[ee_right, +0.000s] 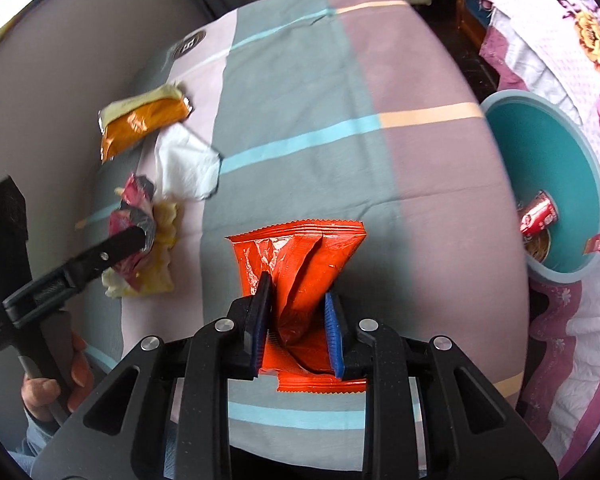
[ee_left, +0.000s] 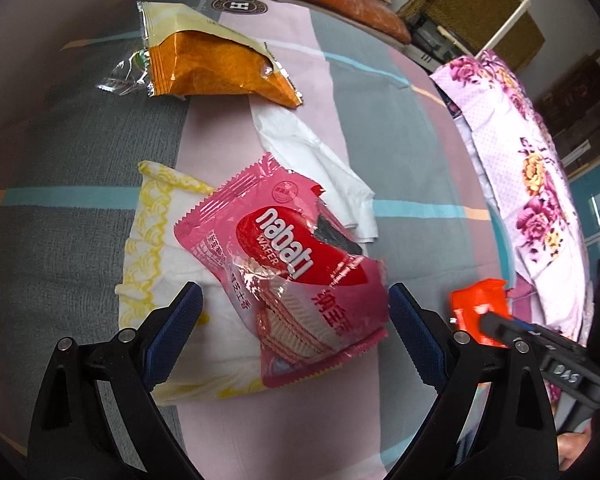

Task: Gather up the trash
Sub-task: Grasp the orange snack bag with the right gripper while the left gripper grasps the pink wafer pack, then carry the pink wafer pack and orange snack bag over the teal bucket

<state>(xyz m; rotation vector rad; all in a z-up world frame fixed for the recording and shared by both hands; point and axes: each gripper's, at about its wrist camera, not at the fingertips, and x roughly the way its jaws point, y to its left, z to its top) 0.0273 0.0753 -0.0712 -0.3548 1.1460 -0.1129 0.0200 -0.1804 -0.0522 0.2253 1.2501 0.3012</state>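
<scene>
Orange wrapper [ee_right: 300,264]: glossy crinkled foil, zigzag-cut ends, above the bed, pinched in the right claw [ee_right: 296,320].
Right claw: 2 ribbed blue pads pressed into the foil, creasing it.
Pink wafer wrapper [ee_left: 292,268]: shiny torn plastic, on a yellow-edged quilted tissue [ee_left: 156,240], between the left claw's fingers.
Left claw [ee_left: 292,308]: spread wide, pads clear of the wrapper.
Mustard packet [ee_left: 220,68]: far left, puffed foil.
White tissue [ee_left: 320,160]: crumpled, soft.
Bed sheet [ee_right: 420,80]: woven, grey-pink blocks.
Teal bin [ee_right: 540,140]: right, round, smooth plastic.
</scene>
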